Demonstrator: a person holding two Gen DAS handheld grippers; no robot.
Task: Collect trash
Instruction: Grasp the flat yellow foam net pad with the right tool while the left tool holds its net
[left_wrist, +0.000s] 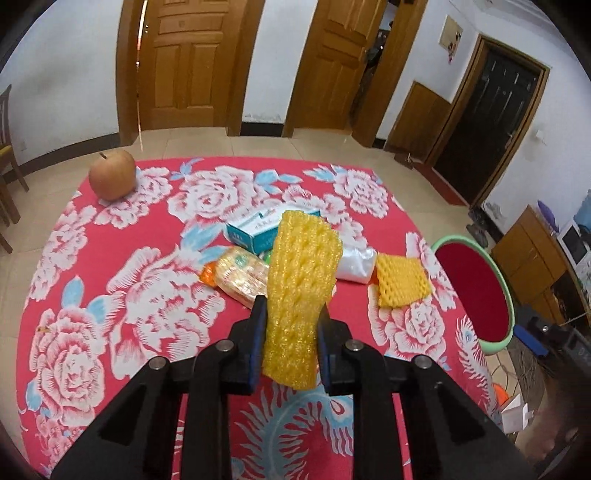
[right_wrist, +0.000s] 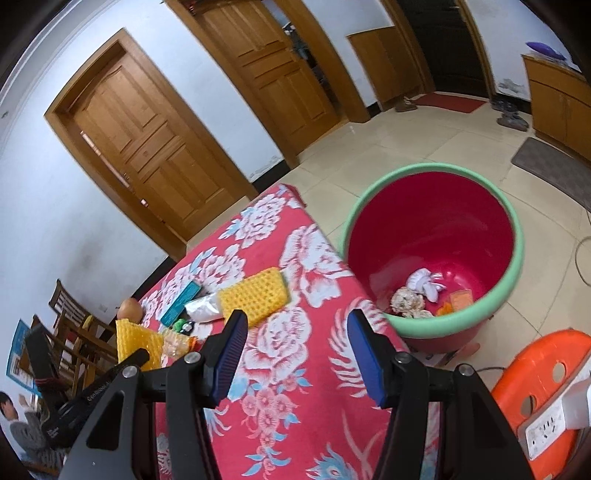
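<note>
A yellow foam net (left_wrist: 301, 291) is held between the fingers of the left gripper (left_wrist: 291, 325), which are pressed on its two sides. The net is lifted off the red flowered cloth (left_wrist: 147, 295). Its long side points up and away from the fingers, leaning a little to the right. Its lower end hangs down behind the fingers. Past the fingertips, a blue box (left_wrist: 258, 230), a snack bag (left_wrist: 240, 273) and a white bag (left_wrist: 356, 264) are partly hidden by the net. The right gripper (right_wrist: 295, 354) is open and nothing is held in it. Beyond its right finger, a red bin (right_wrist: 436, 236) is seen, with small trash inside that is hard to make out
</note>
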